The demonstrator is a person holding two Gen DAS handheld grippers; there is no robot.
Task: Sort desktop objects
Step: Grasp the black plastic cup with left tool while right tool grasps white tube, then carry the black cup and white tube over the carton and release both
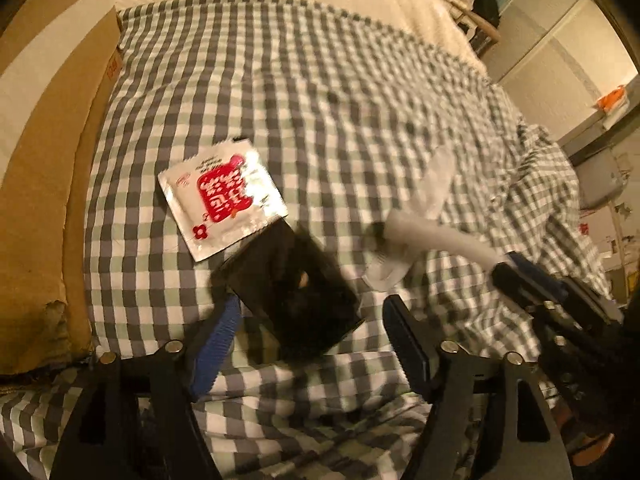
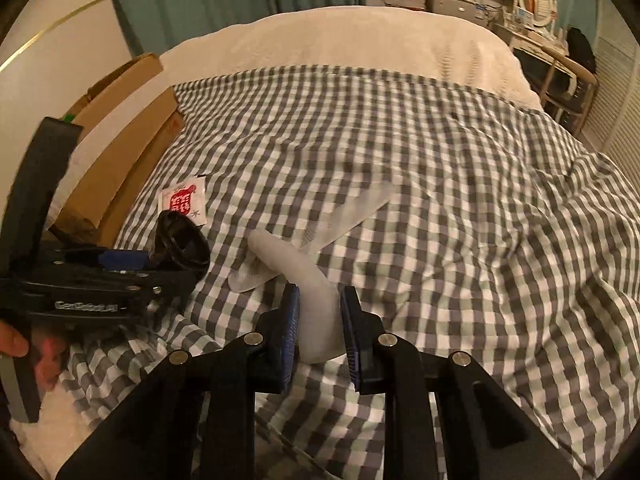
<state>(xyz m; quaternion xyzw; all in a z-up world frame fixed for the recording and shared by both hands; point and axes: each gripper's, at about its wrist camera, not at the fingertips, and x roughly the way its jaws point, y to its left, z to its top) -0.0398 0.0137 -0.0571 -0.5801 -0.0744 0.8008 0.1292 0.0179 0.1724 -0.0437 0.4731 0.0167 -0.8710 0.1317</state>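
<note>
Right gripper (image 2: 319, 312) pinches the grey sock (image 2: 308, 280), lifted off the checked blanket (image 2: 440, 160). Left gripper (image 1: 310, 322) is spread; the black cup (image 1: 296, 292) sits loose between its fingers, beside the red-and-white packet (image 1: 222, 196). Lift slowly so the sock stays put. Motion blur hides whether the white sock (image 2: 344, 216) is snagged.

checkered bed cover (image 2: 440, 152) carries a red-white packet (image 1: 222, 196), black cup (image 1: 298, 292), white sock (image 2: 344, 216).

Both wrist cameras look steeply down along their fingers, close over the checked cover (image 1: 320, 80), the left one nearer its left edge, sharing the packet (image 1: 222, 196) and white sock (image 2: 316, 312).
</note>
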